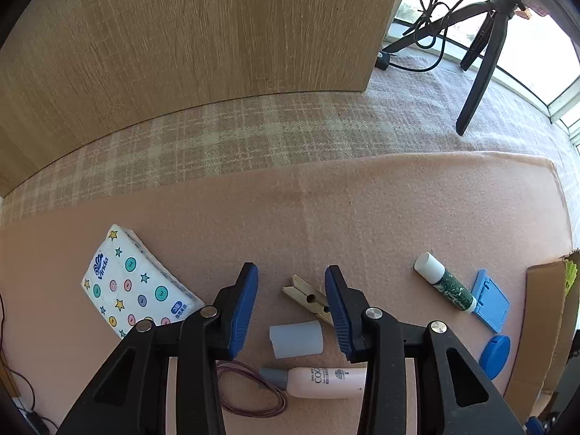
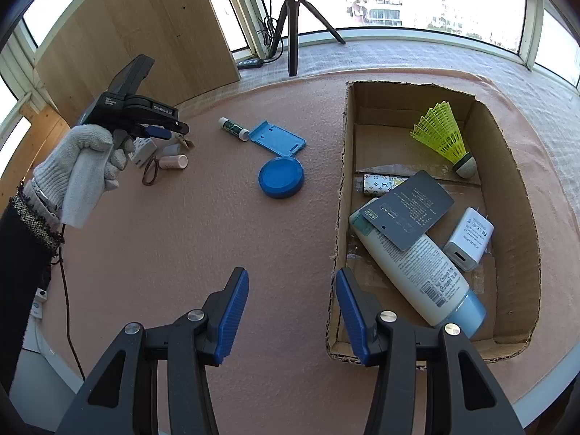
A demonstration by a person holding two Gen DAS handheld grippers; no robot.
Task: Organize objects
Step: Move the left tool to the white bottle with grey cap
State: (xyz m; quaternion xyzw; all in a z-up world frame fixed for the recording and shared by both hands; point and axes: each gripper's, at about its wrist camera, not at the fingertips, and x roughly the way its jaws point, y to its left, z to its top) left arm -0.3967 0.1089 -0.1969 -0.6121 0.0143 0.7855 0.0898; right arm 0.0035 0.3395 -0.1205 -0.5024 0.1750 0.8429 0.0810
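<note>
My left gripper [image 1: 291,275] points down over a cluster on the pink mat [image 1: 326,217], its jaws apart. A translucent grey cap [image 1: 296,339] lies between the pads without touching them, and a wooden clothespin [image 1: 306,297] runs under the right pad. Below them lie a pink tube [image 1: 326,380] and a rubber band [image 1: 250,388]; a tissue pack [image 1: 134,282] lies to the left. A glue stick [image 1: 446,282], a blue stand [image 1: 489,301] and a blue lid [image 1: 494,357] lie to the right. My right gripper [image 2: 291,273] hangs open and empty beside the cardboard box [image 2: 342,195].
The box holds a yellow shuttlecock [image 2: 442,134], a white tube [image 2: 417,268], a dark card [image 2: 409,210] and a white charger [image 2: 467,239]. A gloved hand [image 2: 83,166] holds the left gripper [image 2: 181,136]. A wooden panel [image 1: 217,36], a tripod [image 2: 293,18] and a power strip [image 2: 250,63] stand behind the mat.
</note>
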